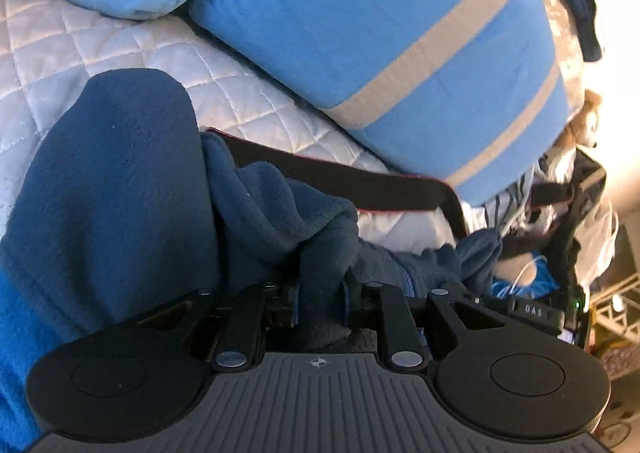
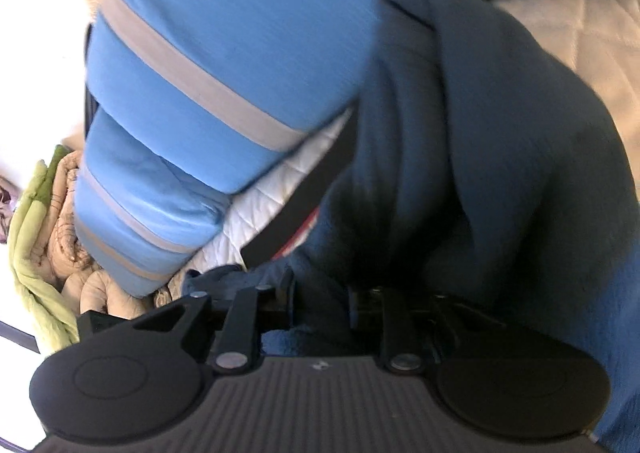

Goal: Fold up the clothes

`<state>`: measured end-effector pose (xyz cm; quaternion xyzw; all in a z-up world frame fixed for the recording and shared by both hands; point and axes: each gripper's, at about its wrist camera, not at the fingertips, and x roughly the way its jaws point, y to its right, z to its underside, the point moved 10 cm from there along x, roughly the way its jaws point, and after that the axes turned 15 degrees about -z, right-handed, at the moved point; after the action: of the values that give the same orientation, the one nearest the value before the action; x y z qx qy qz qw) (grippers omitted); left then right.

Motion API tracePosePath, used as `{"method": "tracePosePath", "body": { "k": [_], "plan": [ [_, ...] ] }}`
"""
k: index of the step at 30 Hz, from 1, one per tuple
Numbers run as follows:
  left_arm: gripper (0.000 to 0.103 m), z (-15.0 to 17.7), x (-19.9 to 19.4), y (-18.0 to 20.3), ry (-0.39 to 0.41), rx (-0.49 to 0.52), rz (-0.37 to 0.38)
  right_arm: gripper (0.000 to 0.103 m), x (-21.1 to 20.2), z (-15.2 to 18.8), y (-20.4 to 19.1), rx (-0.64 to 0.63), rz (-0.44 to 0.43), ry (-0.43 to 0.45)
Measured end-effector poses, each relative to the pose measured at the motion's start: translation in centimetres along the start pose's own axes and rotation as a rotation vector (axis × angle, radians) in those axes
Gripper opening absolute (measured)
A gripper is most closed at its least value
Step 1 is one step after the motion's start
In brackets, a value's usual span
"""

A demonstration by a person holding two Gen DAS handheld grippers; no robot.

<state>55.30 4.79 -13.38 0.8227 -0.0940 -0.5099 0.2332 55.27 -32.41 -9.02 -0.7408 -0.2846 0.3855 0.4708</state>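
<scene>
1. Fleece is what both hands are dealing with: a dark blue garment [image 1: 120, 181], thick and plush, lying bunched on a white quilted bedspread [image 1: 72, 49] below a big light-blue pillow with grey stripes [image 1: 380, 33].
2. The left gripper [image 1: 320, 285] has its jaws drawn in on a gathered ridge of that fleece, cloth filling the gap and spilling over the fingers.
3. In the middle, a black strap with red edging [image 1: 340, 181] crosses the bedspread just beyond the garment; I'd keep it out of any fold.
4. The right gripper [image 2: 320, 293] is buried in the same dark fleece [image 2: 480, 141], jaws closed narrow on a bunch of it, though shadow hides the pads themselves.
5. It looks soft, limp and light, with no stiffness to hold a crease, so it will likely sag between the two grips. The nap should give the pads good purchase; slipping seems unlikely.
6. I'd judge an edge or seam a better hold than these mid-cloth bunches.
</scene>
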Motion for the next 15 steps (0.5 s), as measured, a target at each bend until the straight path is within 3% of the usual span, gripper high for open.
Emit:
{"method": "tracePosePath", "body": {
  "k": [1, 2, 3, 5, 8, 13, 15],
  "plan": [
    [0.022, 0.1, -0.2, 0.1, -0.002, -0.004, 0.008, 0.031, -0.4, 0.2, 0.1, 0.012, 0.003, -0.001],
    [0.023, 0.2, -0.2, 0.0, -0.008, -0.023, 0.022, 0.048, -0.7, 0.5, 0.2, 0.024, 0.005, -0.002],
    [0.023, 0.1, -0.3, -0.2, -0.020, -0.054, 0.038, 0.054, -0.7, 0.7, -0.1, 0.026, -0.002, -0.002],
    [0.021, 0.2, -0.5, -0.9, -0.057, -0.137, 0.072, 0.055, -0.9, 1.2, -0.7, 0.028, -0.015, -0.003],
    [0.015, 0.3, -1.4, -0.9, -0.105, -0.226, 0.142, 0.027, -1.1, 1.9, -1.7, 0.026, -0.026, -0.017],
    [0.015, 1.2, -3.8, -0.3, -0.154, -0.201, 0.112, 0.024, -2.8, 1.2, -4.4, 0.036, -0.073, 0.003],
    [0.020, 2.1, -3.4, -1.0, -0.195, -0.170, 0.040, 0.024, -3.6, 1.3, -4.9, 0.041, -0.068, -0.002]
  ]
}}
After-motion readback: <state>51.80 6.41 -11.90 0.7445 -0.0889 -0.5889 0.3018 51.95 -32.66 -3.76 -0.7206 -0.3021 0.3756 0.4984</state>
